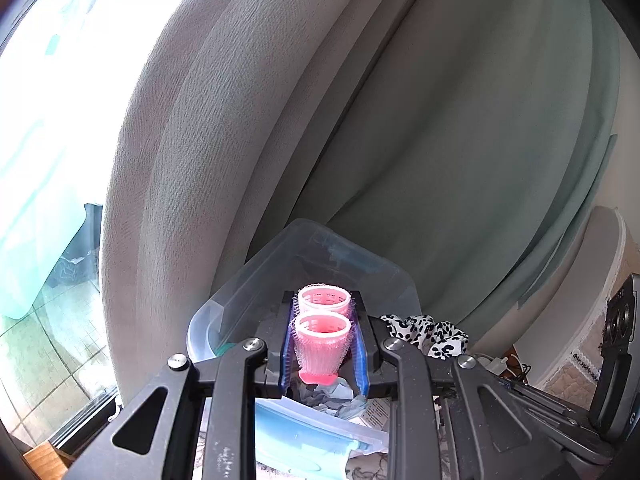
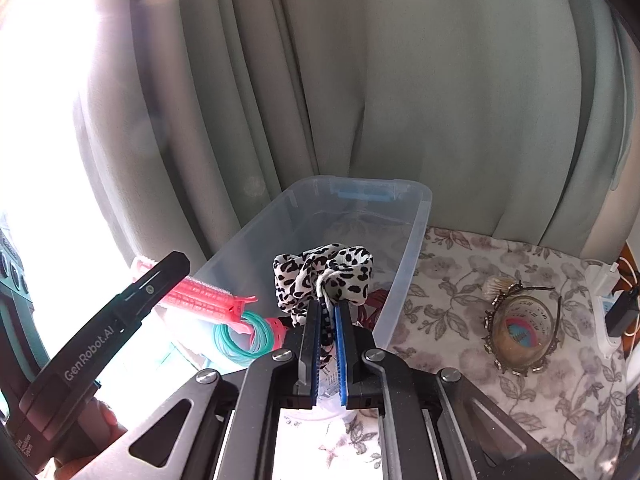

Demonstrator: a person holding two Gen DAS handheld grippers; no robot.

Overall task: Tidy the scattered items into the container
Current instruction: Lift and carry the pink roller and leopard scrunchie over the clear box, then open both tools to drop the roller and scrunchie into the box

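Rollers [image 1: 322, 334] seemingly clamped in left tool [image 1: 323, 320].

a lived-in home room, shown by heavy grey-green curtains [image 2: 360, 80] at a bright window [image 1: 48, 140], a floral tablecloth [image 2: 460, 292], a jewelled headband [image 2: 520, 320] and a plugged-in charger [image 2: 604, 280] at the side.

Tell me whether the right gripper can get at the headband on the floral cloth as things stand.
Probably not yet: the right gripper is shut on the leopard scrunchie over the clear bin. The path to the headband itself looks unobstructed.
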